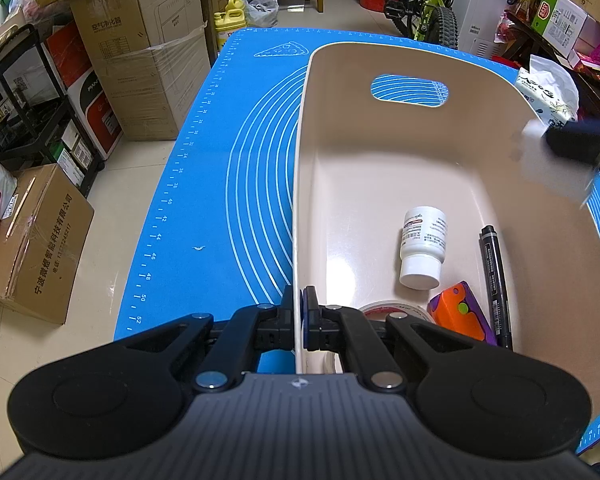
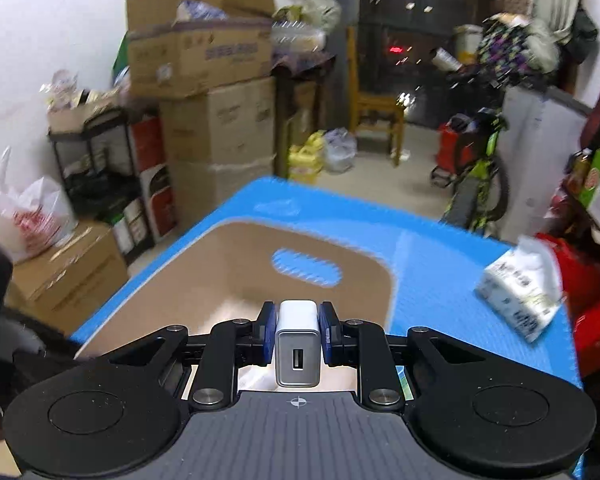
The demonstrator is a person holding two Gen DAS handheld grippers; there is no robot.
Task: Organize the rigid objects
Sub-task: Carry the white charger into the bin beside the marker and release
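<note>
Right wrist view: right tongs (image 2: pixel 297 330) clamp white charger (image 2: pixel 298 344) by flat sides above bin (image 2: pixel 204 256); light, rigid, slick plastic. Left tongs (image 1: pixel 299 320) pinch bin wall.

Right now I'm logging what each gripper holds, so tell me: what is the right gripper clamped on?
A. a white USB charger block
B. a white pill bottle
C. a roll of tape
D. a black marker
A: in the right wrist view the right gripper is shut on the white USB charger block, its port facing the camera, above the beige bin.
</note>
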